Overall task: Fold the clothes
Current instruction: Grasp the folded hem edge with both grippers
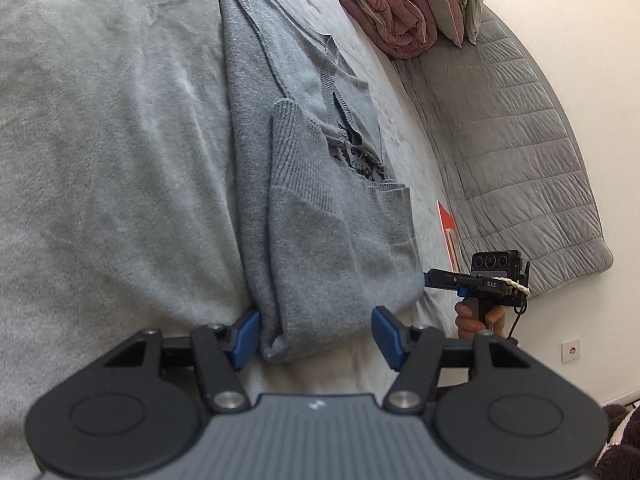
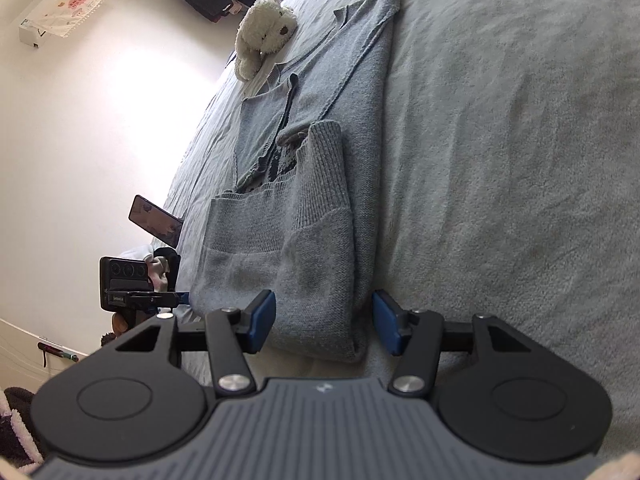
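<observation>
You are holding both grippers at the near hem of the grey knitted sweater (image 1: 320, 216), which is lying partly folded into a long strip down the middle of both frames on the pale grey fleecy bed cover (image 1: 100, 140). Your left gripper (image 1: 316, 334) is standing released, its blue-padded fingers (image 1: 245, 336) spread wide with the sweater's folded lower-left corner sitting between them; the left pad is just touching the cloth. Your right gripper (image 2: 324, 322) is likewise spread apart, straddling the lower-right corner of the sweater without clamping it. In the left wrist view, your right gripper is showing at the lower right of the frame, its tip at the sweater's edge, though its grip cannot be judged from there. A white plush toy dog (image 2: 264, 32) is lying at the upper middle of the right wrist view, and a rolled pink quilt (image 1: 384, 12) is resting at the top of the left wrist view.
</observation>
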### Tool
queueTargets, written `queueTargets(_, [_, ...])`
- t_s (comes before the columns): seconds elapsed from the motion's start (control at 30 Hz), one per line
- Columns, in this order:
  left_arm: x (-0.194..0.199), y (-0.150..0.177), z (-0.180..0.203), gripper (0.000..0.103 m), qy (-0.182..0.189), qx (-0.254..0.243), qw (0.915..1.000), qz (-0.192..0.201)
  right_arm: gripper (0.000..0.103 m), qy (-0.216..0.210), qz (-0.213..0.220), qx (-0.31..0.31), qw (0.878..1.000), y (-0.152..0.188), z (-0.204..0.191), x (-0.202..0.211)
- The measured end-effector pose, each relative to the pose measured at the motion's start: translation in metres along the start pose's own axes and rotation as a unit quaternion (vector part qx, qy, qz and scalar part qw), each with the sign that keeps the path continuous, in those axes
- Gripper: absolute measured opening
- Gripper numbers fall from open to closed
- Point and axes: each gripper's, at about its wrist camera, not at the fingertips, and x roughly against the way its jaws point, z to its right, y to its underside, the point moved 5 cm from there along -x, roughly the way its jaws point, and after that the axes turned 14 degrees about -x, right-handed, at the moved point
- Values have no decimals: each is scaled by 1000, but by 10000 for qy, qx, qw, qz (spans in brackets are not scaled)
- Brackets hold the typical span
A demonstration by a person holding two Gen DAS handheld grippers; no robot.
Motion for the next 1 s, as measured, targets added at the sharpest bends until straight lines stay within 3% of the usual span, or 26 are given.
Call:
queueTargets(0.13, [-1,0,-2,51,-78,38,9999,53,57,-30,7,59,10000,1,-3,-4])
queueTargets(0.3, [-3,0,-5,26,-176,85,9997,118,54,-3,-8,144,9999,1,-6,-8])
queueTargets(0.5, [-2,-1,-3,16,-227,15,9996,169,26,192,-2,31,9998,-1,-3,-7])
queueTargets(0.57, [0,-2,-3,14,-161,83,9996,217,21,156,-20,-86,9998,-1,-3,-7])
queueTargets(0.73, [9,-7,-1,12,263,304,9975,581,18,-58,32,-285,9996,-3,-9,-5])
queueTargets(1.0, [24,-24,5,11,876,605,9849,1365,17,-910,309,-693,9930,-20,-26,10])
